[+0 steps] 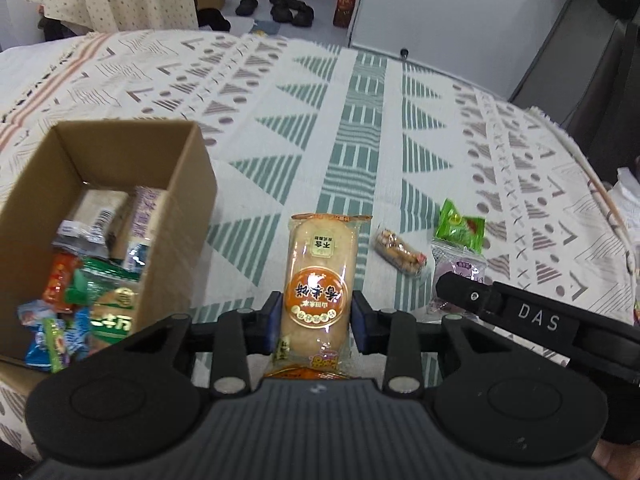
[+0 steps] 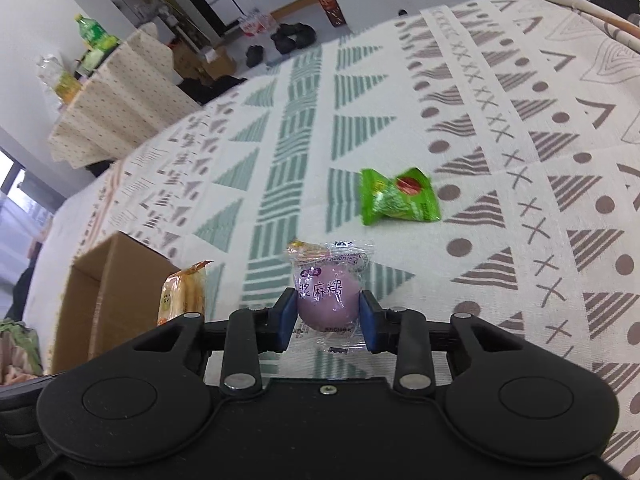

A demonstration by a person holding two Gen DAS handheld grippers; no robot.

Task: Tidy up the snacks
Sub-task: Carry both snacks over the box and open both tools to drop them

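My left gripper [image 1: 318, 312] is shut on a long rice cracker packet [image 1: 320, 264] with an orange round label, held off the cloth just right of the cardboard box [image 1: 188, 184]. My right gripper [image 2: 328, 312] is shut on a clear packet with a round purple mochi [image 2: 326, 296], its blue pads pressing both sides. On the cloth lie a green packet [image 2: 400, 198] and a small nut bar packet [image 1: 400, 254]. The box holds several snack packets [image 1: 100, 280]. In the right wrist view the cracker packet [image 2: 184, 292] shows beside the box [image 2: 100, 280].
A patterned tablecloth [image 1: 360, 120] covers the table, whose far edge drops to a floor with shoes [image 1: 288, 10]. A second cloth-covered table [image 2: 120, 92] with bottles stands at the left. The right tool's black body [image 1: 532, 316] crosses the left wrist view's right side.
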